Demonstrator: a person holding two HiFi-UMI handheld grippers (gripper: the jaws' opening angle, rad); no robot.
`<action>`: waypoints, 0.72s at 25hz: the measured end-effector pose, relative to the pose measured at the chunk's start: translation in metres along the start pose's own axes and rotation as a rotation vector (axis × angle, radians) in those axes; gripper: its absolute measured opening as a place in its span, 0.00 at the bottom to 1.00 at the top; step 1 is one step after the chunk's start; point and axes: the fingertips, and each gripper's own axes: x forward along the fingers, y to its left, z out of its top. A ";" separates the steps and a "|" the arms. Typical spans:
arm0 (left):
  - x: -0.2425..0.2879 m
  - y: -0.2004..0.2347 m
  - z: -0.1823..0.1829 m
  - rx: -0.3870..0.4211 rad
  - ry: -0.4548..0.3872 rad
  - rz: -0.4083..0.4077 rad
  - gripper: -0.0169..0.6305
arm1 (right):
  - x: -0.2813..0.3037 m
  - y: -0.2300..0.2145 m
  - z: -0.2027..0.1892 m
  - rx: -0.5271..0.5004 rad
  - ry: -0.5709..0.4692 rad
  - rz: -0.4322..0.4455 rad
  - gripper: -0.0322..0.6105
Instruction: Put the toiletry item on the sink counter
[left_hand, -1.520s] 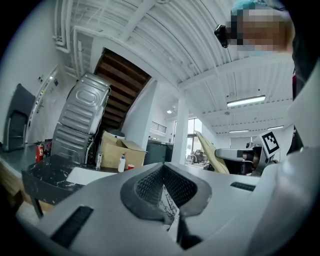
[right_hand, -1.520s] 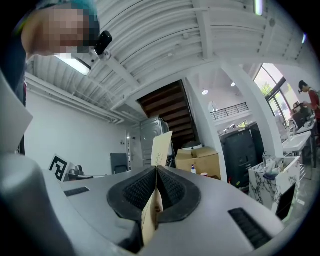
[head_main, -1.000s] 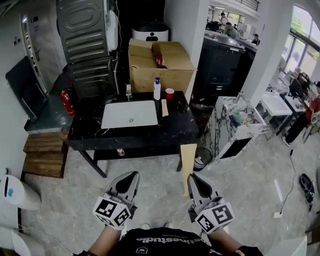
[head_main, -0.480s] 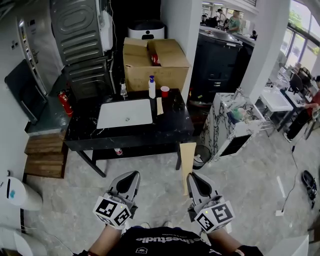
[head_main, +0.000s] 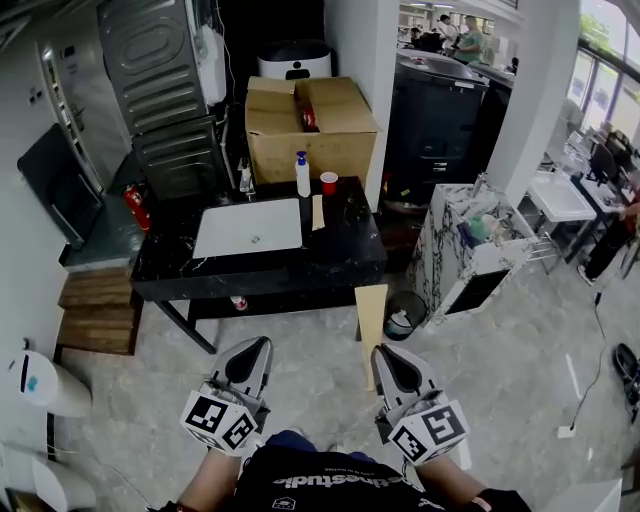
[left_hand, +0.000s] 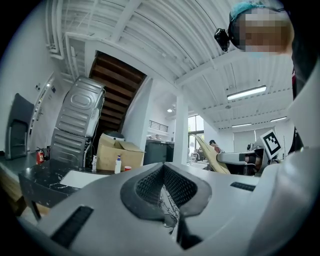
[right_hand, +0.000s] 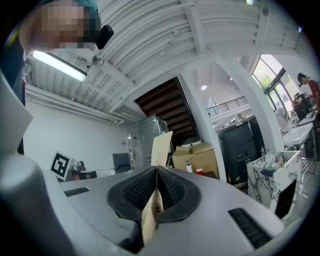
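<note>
A flat tan paper packet stands up from my right gripper, which is shut on its lower end; in the right gripper view the packet rises between the closed pads. My left gripper is shut with nothing in it, and its pads meet in the left gripper view. Both grippers hang low over the marble floor, well short of the black sink counter. On the counter are a white basin, a faucet, a white pump bottle, a red cup and a tan strip.
A large cardboard box stands behind the counter. A marble-patterned cabinet is to the right, with a small bin by the counter's right leg. Wooden pallets and a fire extinguisher lie to the left.
The head view has shifted a little, so the counter sits slightly further left. Both grippers keep their pose, the right one still holding the packet.
</note>
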 end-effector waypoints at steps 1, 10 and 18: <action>0.002 0.001 -0.001 0.003 0.001 0.000 0.05 | 0.001 -0.002 -0.001 0.003 0.001 0.002 0.12; 0.050 0.038 -0.017 -0.029 0.007 0.014 0.05 | 0.042 -0.033 -0.012 0.004 0.028 -0.023 0.12; 0.126 0.109 -0.018 -0.030 -0.008 -0.016 0.05 | 0.141 -0.068 -0.013 -0.007 0.050 -0.048 0.12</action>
